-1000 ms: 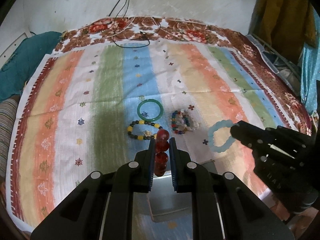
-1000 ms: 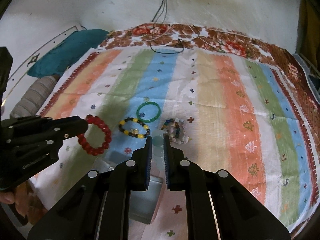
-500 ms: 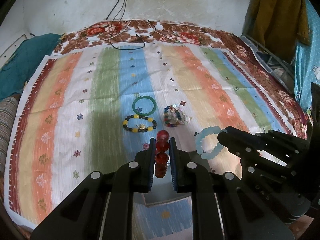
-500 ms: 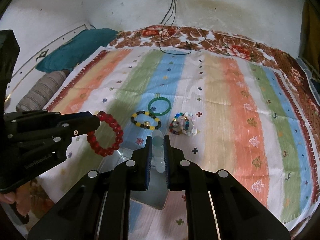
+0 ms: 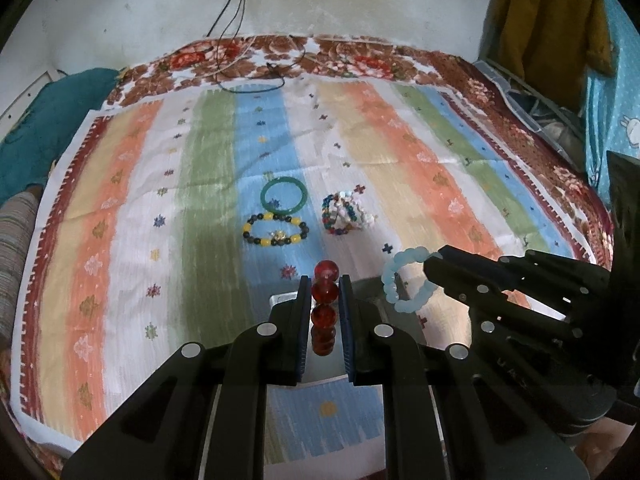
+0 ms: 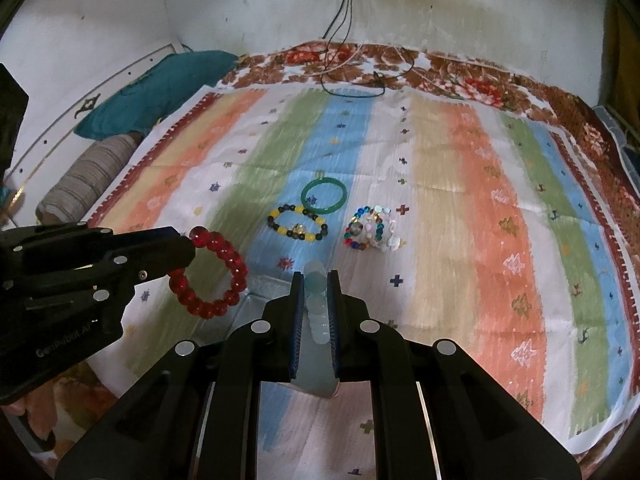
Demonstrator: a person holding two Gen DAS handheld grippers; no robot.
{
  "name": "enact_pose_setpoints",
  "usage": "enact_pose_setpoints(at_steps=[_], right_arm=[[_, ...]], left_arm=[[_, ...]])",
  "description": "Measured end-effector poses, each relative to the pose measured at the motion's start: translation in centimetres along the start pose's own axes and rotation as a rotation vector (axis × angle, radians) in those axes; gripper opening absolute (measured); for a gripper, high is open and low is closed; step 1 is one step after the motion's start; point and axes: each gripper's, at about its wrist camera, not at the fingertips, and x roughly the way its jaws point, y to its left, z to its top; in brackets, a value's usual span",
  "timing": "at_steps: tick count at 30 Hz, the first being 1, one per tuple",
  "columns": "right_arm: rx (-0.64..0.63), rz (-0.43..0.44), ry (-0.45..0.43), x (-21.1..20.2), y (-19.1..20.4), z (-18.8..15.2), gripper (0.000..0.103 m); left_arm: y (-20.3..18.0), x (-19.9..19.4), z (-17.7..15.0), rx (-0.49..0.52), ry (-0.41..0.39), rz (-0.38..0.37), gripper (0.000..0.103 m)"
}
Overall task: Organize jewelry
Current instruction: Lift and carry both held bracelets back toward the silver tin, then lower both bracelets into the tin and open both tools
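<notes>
Wide bare stretches of the striped bedspread (image 6: 460, 184) lie open left, right and beyond a small central cluster: a green bangle (image 6: 324, 196) touching a black-and-yellow bead bracelet (image 6: 297, 228), with a multicolored bead pile (image 6: 370, 230) just beside them. A shiny metal tray (image 5: 376, 312) sits near the front edge. Cables (image 6: 352, 80) trail at the far end, a teal pillow (image 6: 156, 88) at the left

Two matte black grippers, left (image 5: 324, 292) and right (image 6: 316, 286), show blue-lined inner pads (image 5: 305, 320), round silver screws and faint embossed lettering behind the fingers.
</notes>
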Motion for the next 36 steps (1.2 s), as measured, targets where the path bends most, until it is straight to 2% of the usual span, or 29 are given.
enact_pose_setpoints(at_steps=[1, 3, 4, 6, 13, 17, 24, 27, 36], right_arm=[[0.002, -0.007, 0.000, 0.0, -0.1, 0.0, 0.028], [0.015, -0.027, -0.016, -0.2, -0.4, 0.2, 0.050], [0.026, -0.036, -0.023, -0.3, -0.8, 0.3, 0.050], [0.047, -0.045, -0.019, -0.1, -1.6, 0.5, 0.050], [0.100, -0.057, 0.010, 1.1, -3.5, 1.3, 0.055], [0.109, -0.063, 0.026, 1.9, -4.1, 1.9, 0.063], [0.119, -0.079, 0.049, 3.2, -5.1, 2.8, 0.080], [0.118, -0.091, 0.068, 4.2, -5.5, 3.2, 0.081], [0.114, -0.117, 0.110, 6.5, -6.2, 3.9, 0.083]], left_arm=[[0.2, -0.1, 0.1, -0.004, -0.009, 0.015, 0.016], [0.6, -0.2, 0.3, -0.019, -0.016, 0.033, 0.031], [1.1, -0.2, 0.5, -0.033, -0.019, 0.046, 0.038], [1.8, 0.0, 0.7, -0.050, -0.021, 0.071, 0.041], [3.2, 0.6, 1.6, -0.090, -0.016, 0.115, 0.070], [3.6, 1.6, 2.0, -0.097, 0.004, 0.132, 0.079], [5.1, 3.4, 3.1, -0.120, 0.022, 0.170, 0.089], [5.8, 4.7, 3.6, -0.126, 0.037, 0.200, 0.090], [7.5, 7.1, 4.5, -0.163, 0.078, 0.205, 0.090]])
